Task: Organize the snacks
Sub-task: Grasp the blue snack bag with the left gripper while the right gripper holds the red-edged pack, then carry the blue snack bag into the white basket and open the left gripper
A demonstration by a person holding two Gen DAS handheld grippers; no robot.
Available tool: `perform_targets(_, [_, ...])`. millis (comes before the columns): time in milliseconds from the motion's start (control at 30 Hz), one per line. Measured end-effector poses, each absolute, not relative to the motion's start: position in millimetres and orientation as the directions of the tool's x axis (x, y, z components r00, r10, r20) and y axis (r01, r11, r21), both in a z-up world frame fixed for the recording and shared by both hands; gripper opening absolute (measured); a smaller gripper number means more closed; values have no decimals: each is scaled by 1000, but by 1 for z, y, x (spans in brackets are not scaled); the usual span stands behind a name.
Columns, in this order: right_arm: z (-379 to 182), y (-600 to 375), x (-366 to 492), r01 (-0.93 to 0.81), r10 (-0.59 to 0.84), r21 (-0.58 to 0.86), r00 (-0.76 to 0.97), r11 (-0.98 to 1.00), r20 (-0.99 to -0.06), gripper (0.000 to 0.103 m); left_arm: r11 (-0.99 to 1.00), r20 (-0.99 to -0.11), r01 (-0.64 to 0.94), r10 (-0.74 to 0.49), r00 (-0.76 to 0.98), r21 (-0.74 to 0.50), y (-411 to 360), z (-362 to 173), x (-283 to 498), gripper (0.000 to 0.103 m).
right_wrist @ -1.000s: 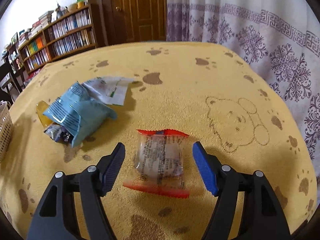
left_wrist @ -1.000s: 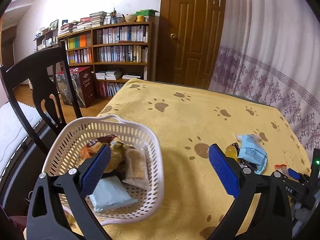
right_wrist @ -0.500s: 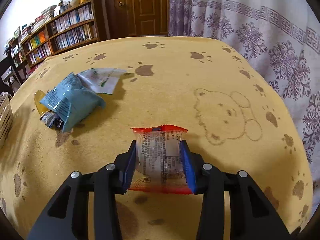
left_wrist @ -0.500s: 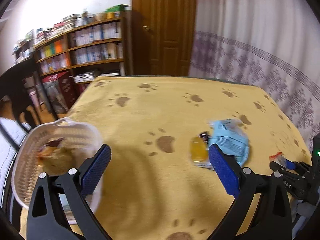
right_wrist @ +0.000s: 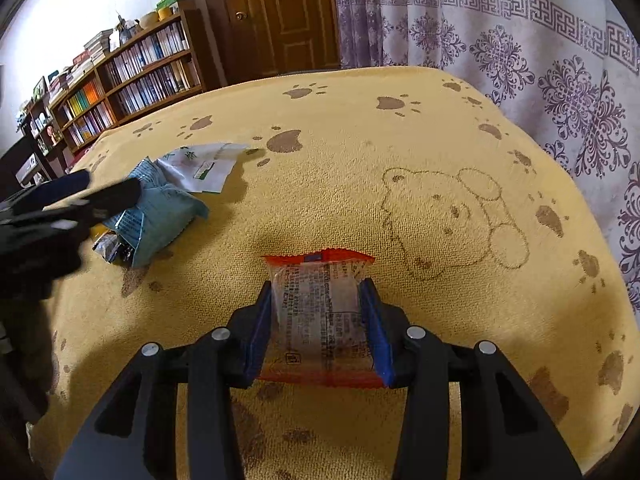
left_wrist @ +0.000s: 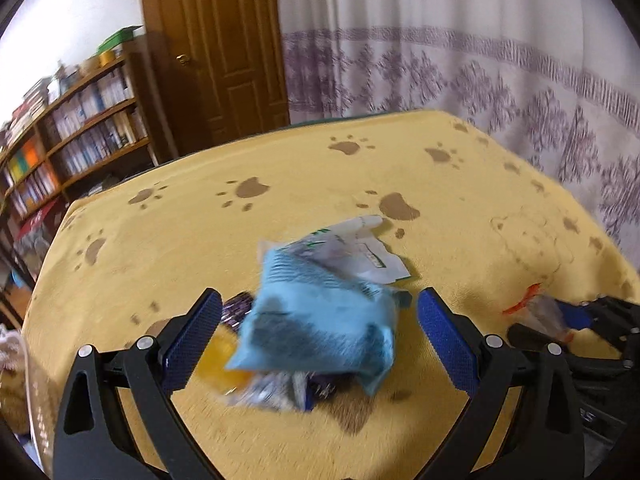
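The right claw (right_wrist: 318,320) pinches a clear snack packet with red edges (right_wrist: 320,308) just above the yellow paw-print surface (right_wrist: 400,140). To its left, the left claw (left_wrist: 318,336) is spread wide around a light blue snack bag (left_wrist: 316,320), which lies on smaller wrappers. Just beyond it lies a white sachet (right_wrist: 204,162). A bookshelf (right_wrist: 132,76) stands far behind.

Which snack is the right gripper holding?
On the yellow paw-print cloth, near the bear drawing, the right gripper pinches a clear packet with red ends. The blue bag and white sachet lie in a pile farther left.
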State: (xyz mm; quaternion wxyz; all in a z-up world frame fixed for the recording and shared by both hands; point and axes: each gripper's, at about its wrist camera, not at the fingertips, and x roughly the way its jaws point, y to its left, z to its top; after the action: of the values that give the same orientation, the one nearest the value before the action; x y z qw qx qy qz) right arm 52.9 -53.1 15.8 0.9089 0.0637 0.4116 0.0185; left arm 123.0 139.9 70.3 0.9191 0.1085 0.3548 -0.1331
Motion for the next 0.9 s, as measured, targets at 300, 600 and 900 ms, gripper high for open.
perform_targets(300, [16, -53, 52, 23, 89, 139, 661, 990, -745, 44, 919, -720, 346, -113, 685, 186, 127, 45, 145, 99])
perform_targets(600, [16, -53, 52, 22, 91, 141, 661, 990, -744, 44, 904, -721, 383, -135, 680, 192, 127, 43, 143, 84])
perform_targets(900, [16, -53, 52, 22, 91, 141, 662, 990, -744, 44, 912, -683, 373, -162, 712, 172, 136, 59, 119, 79])
